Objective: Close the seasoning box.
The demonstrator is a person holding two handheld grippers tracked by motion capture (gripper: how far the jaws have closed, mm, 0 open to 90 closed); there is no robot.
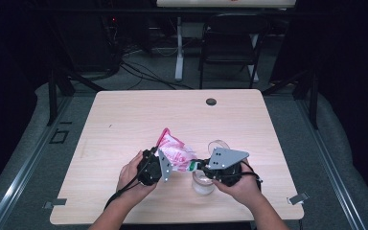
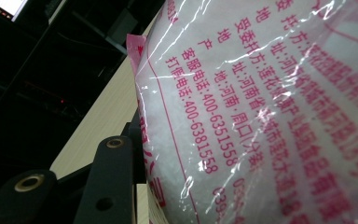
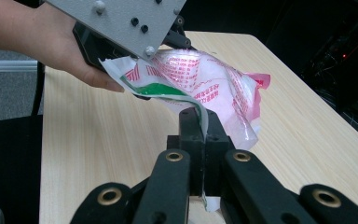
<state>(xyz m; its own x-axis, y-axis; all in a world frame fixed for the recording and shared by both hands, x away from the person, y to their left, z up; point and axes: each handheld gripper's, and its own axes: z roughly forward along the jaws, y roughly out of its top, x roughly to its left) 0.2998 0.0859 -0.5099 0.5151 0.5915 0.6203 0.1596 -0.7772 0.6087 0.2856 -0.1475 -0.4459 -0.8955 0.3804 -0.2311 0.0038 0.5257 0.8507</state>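
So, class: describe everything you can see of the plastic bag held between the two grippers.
The plastic bag is a clear, crinkly pouch printed with pink-red Chinese text and phone numbers, with a green patch near one end and white granular contents. It is held off the table, lying roughly level. The left gripper grips one end. The right gripper has its jaws shut on the thin edge at the other end, which is pinched flat. Close beside it, under the right gripper, stands a clear glass cup.
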